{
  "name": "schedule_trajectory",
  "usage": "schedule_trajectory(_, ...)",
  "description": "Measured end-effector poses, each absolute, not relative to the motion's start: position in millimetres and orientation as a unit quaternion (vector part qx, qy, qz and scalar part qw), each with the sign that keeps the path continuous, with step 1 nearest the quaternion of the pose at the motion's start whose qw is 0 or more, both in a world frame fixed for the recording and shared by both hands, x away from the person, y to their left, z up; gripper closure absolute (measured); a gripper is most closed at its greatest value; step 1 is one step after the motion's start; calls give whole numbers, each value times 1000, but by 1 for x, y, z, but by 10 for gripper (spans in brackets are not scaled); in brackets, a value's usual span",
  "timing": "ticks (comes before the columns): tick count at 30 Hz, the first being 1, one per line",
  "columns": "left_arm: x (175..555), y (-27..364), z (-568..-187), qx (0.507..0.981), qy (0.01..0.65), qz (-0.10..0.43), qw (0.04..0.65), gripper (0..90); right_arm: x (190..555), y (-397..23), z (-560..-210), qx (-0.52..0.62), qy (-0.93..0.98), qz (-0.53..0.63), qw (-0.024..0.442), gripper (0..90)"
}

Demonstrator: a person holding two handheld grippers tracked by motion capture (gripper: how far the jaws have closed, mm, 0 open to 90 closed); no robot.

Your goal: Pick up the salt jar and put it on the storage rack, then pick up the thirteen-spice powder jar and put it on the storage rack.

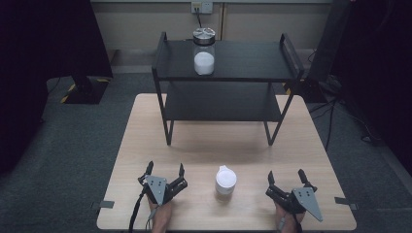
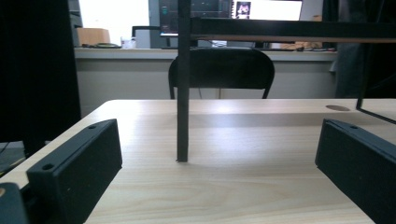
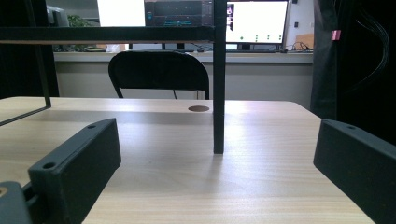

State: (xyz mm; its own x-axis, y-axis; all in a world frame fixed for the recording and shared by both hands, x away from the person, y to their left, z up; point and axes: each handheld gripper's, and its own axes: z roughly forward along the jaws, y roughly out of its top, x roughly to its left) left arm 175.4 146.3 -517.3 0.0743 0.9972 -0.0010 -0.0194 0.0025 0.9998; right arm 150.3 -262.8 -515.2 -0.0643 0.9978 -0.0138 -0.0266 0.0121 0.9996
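Jars (image 1: 204, 50): two; tongs (image 1: 165, 171): two.

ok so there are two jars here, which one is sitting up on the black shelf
The glass jar with the metal lid, part-filled with white powder, stands on the top shelf. The other, the white-lidded jar, stands on the table between the two grippers.

The left gripper (image 1: 165, 171) sits low at the near left of the bench (image 1: 145, 145), jaws spread wide and pointing forward, nothing between them. The right gripper (image 1: 286, 175) sits at the near right, jaws likewise wide apart and empty, angled slightly to the left. Each carries a grey three-cornered plate on top. A hand (image 1: 160, 213) grips the left one from below; a cable trails off beside it.
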Motion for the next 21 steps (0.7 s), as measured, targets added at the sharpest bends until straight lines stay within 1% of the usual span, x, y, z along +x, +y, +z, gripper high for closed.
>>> schedule_trajectory(21, 176, 147, -517, 512, 477, 483, 526, 0, 150, -261, -515, 476, 511, 517, 496, 0)
